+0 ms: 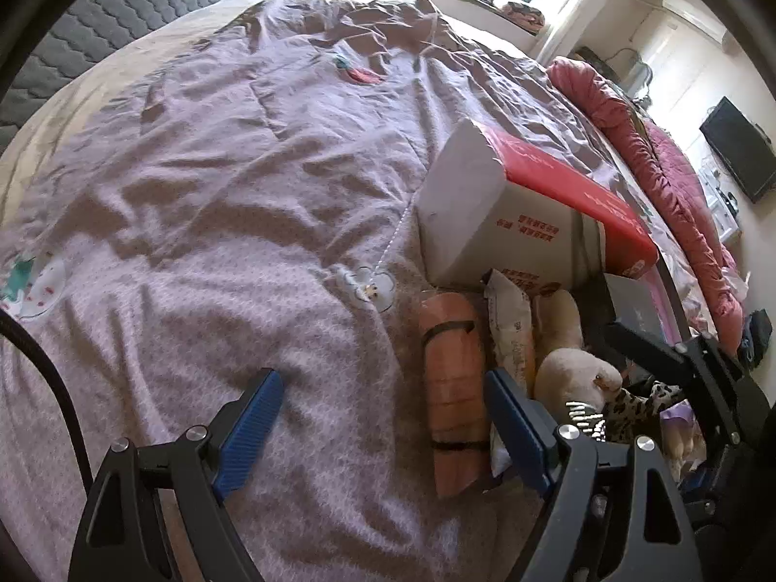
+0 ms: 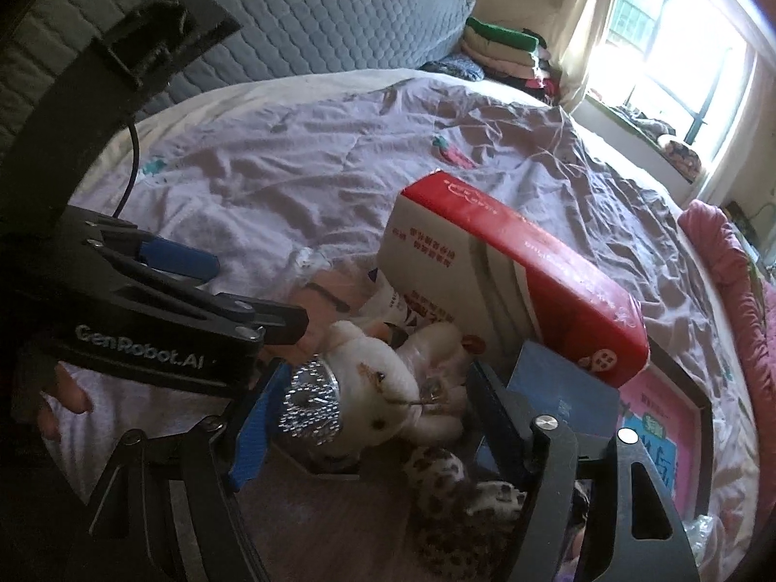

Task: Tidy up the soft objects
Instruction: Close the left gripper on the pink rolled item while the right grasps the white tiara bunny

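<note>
Left hand-held gripper (image 1: 383,400) jaws apart over the lilac bedspread (image 1: 218,184); right hand-held gripper (image 2: 373,417) jaws apart around the white plush rabbit (image 2: 383,378), not clamped.

Fluffy plush rabbit (image 2: 383,383); wrinkled matt cloth bedspread (image 1: 218,169); glossy cardboard box (image 2: 514,262).

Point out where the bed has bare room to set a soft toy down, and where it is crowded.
Free: the wide lilac quilt left of the red-and-white box, up to the grey headboard. Crowded: below the box, where the orange roll, snack packet and white plush rabbit lie bunched.
</note>
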Available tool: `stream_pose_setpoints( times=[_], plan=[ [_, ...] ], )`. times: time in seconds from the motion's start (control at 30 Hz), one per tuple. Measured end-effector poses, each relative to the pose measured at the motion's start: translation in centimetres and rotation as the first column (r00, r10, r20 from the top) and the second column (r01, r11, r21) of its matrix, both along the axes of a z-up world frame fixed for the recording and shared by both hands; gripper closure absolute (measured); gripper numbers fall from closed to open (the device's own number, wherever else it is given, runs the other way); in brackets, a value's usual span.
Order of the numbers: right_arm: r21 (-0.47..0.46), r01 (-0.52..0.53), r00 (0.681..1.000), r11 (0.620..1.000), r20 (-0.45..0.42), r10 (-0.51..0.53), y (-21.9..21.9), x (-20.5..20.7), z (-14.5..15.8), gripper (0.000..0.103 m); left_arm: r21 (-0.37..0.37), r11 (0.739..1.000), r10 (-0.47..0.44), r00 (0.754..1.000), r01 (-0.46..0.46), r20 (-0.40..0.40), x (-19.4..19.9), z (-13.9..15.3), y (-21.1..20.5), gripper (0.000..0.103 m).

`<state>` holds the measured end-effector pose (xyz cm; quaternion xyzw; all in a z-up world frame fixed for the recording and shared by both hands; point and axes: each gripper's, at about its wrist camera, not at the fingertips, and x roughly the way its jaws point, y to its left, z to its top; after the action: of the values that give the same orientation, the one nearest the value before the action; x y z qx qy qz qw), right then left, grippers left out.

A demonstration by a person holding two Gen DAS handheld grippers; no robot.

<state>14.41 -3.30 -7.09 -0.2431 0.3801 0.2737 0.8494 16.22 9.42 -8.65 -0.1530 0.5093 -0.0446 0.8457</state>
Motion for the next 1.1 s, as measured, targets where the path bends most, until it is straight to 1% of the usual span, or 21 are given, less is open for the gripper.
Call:
stream_pose_setpoints(
  times=[0.07, 0.1, 0.17, 0.2, 0.23, 0.27, 0.33, 0.37, 0.43, 0.47, 0.53, 0.57, 0.6, 0.63, 0.67, 0.7, 0.8, 0.9, 1.03, 1.1],
  plan=[
    [-0.021, -0.002, 1.000, 1.000, 0.001, 0.002, 0.0, 0.1, -0.4, 0.042, -0.016, 1.000, -0.009, 1.000, 0.009, 0.003, 0.3, -0.1, -0.1, 0.019],
    [-0.026, -0.006, 1.000, 1.000, -0.005, 0.005, 0.0, 0.2, -0.6, 0.048, -0.027, 1.000, -0.011, 1.000, 0.011, 0.006, 0.4, -0.2, -0.1, 0.019],
    [-0.028, -0.011, 1.000, 1.000, -0.013, 0.011, -0.1, 0.2, -0.9, 0.051, -0.036, 0.999, -0.013, 1.000, 0.013, 0.006, 0.6, -0.4, -0.1, 0.019],
    [-0.025, -0.014, 1.000, 1.000, -0.014, 0.014, -0.1, 0.2, -0.9, 0.056, -0.038, 0.999, -0.016, 1.000, 0.016, 0.005, 0.8, -0.5, -0.2, 0.020],
    [-0.017, -0.018, 1.000, 1.000, -0.017, 0.018, -0.2, 0.1, -0.8, 0.061, -0.034, 0.999, -0.019, 1.000, 0.019, 0.005, 0.9, -0.6, -0.4, 0.023],
    [-0.012, -0.021, 1.000, 1.000, -0.012, 0.020, -0.3, 0.0, -0.7, 0.064, -0.026, 0.999, -0.021, 1.000, 0.022, 0.005, 0.9, -0.6, -0.5, 0.024],
    [-0.006, -0.029, 0.999, 1.000, -0.015, 0.029, -0.4, -0.2, -0.5, 0.065, -0.020, 0.999, -0.030, 1.000, 0.030, 0.002, 1.1, -0.8, -0.9, 0.033],
    [0.000, -0.032, 0.999, 0.999, -0.020, 0.032, -0.6, -0.4, -0.5, 0.066, -0.029, 0.999, -0.032, 0.999, 0.032, 0.001, 1.1, -0.9, -1.0, 0.036],
    [0.025, -0.035, 0.999, 0.999, -0.026, 0.035, -1.0, -0.8, -0.1, 0.066, -0.064, 0.997, -0.035, 0.999, 0.035, -0.001, 1.2, -1.1, -1.1, 0.045],
    [0.040, -0.035, 0.999, 0.999, -0.029, 0.036, -1.3, -1.1, 0.2, 0.066, -0.088, 0.995, -0.038, 0.999, 0.038, 0.000, 1.2, -1.2, -1.2, 0.048],
    [0.085, -0.030, 0.998, 0.996, -0.044, 0.034, -1.8, -1.5, 0.9, 0.066, -0.114, 0.993, -0.042, 0.999, 0.041, -0.001, 1.1, -1.3, -1.2, 0.058],
    [0.098, -0.028, 0.998, 0.995, -0.049, 0.033, -2.0, -1.7, 1.1, 0.066, -0.139, 0.989, -0.047, 0.999, 0.046, 0.000, 1.1, -1.4, -1.2, 0.062],
    [0.117, -0.024, 0.998, 0.993, -0.053, 0.031, -2.3, -2.0, 1.4, 0.066, -0.163, 0.985, -0.049, 0.999, 0.049, 0.004, 1.1, -1.4, -1.2, 0.071],
    [0.126, -0.024, 0.998, 0.992, -0.053, 0.031, -2.5, -2.2, 1.7, 0.066, -0.186, 0.981, -0.052, 0.999, 0.052, 0.008, 1.0, -1.4, -1.1, 0.085],
    [0.132, -0.022, 0.998, 0.991, -0.052, 0.029, -2.7, -2.4, 1.9, 0.066, -0.226, 0.972, -0.058, 0.998, 0.059, 0.011, 1.0, -1.5, -1.2, 0.085],
    [0.141, -0.015, 0.998, 0.990, -0.055, 0.023, -3.0, -2.6, 2.2, 0.066, -0.243, 0.968, -0.063, 0.998, 0.064, 0.012, 0.9, -1.5, -1.3, 0.085],
    [0.196, 0.004, 0.997, 0.981, -0.076, 0.011, -3.9, -3.2, 2.8, 0.066, -0.199, 0.977, -0.078, 0.997, 0.081, 0.023, 0.4, -1.1, -2.1, 0.085],
    [0.242, 0.010, 0.995, 0.970, -0.098, 0.014, -4.3, -4.0, 3.4, 0.066, -0.188, 0.978, -0.081, 0.996, 0.085, 0.029, -0.2, -0.6, -2.3, 0.086],
    [0.253, -0.009, 0.995, 0.967, -0.096, 0.035, -4.3, -5.4, 3.8, 0.066, -0.142, 0.986, -0.087, 0.996, 0.088, 0.016, -1.9, -0.2, -2.3, 0.086],
    [0.257, -0.017, 0.994, 0.966, -0.099, 0.043, -4.4, -6.2, 3.9, 0.066, -0.132, 0.987, -0.088, 0.996, 0.089, 0.014, -2.9, 0.2, -2.3, 0.086]
  ],
)
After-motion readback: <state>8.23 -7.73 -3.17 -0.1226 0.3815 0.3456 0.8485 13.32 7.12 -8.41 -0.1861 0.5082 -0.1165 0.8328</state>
